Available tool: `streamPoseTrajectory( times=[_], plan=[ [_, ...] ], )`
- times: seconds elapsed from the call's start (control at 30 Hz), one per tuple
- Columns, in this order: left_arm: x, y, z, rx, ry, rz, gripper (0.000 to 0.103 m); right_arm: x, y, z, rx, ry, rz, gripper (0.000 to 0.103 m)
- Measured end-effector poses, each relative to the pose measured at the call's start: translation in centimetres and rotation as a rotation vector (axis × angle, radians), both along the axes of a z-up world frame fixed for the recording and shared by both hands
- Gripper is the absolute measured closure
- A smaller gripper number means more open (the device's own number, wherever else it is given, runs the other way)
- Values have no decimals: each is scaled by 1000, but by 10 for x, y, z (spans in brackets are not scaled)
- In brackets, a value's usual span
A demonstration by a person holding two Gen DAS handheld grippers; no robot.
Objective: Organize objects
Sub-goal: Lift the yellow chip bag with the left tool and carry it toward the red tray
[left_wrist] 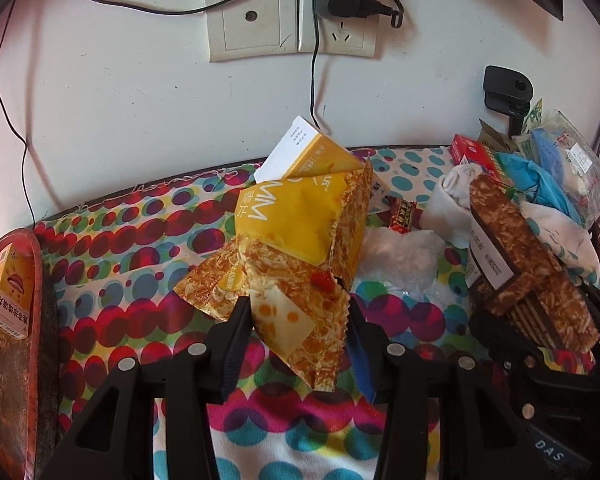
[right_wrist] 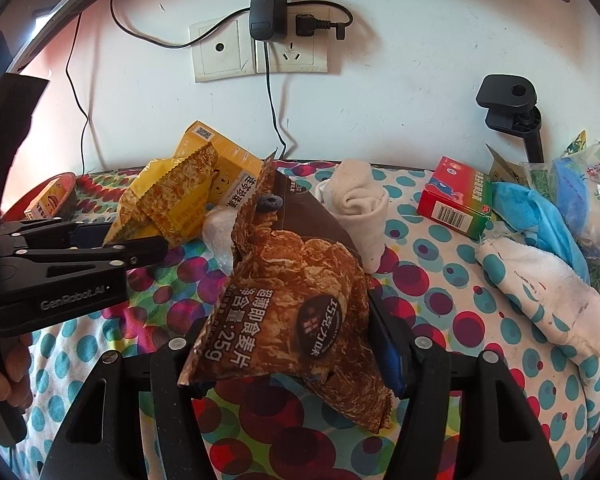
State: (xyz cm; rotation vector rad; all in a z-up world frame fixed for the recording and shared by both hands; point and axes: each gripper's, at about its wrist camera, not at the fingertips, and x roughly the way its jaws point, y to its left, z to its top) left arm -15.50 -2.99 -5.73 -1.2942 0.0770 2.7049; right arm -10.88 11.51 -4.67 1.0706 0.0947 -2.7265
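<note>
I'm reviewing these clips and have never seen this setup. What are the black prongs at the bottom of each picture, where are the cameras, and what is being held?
No robot here: a person carries a handheld two-finger gripper in each hand, each with a fisheye camera looking along its fingers. The left gripper is shut on a yellow oat packet; the right gripper is shut on a brown oat packet. Below lies a dotted cloth with a rolled white sock, a red-and-green box and a yellow box.

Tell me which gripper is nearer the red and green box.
Right. The right gripper, shut on the brown oat packet, sits just left of the red and green box. The left gripper, holding the yellow packet, is farther left still.
</note>
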Motion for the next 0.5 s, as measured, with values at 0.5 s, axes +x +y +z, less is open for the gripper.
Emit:
streamPoseTrajectory(
  times=[0.5],
  plan=[
    [50, 5, 7, -74, 38, -20, 58, -2, -1, -1, 18, -2, 9, 43]
  ],
)
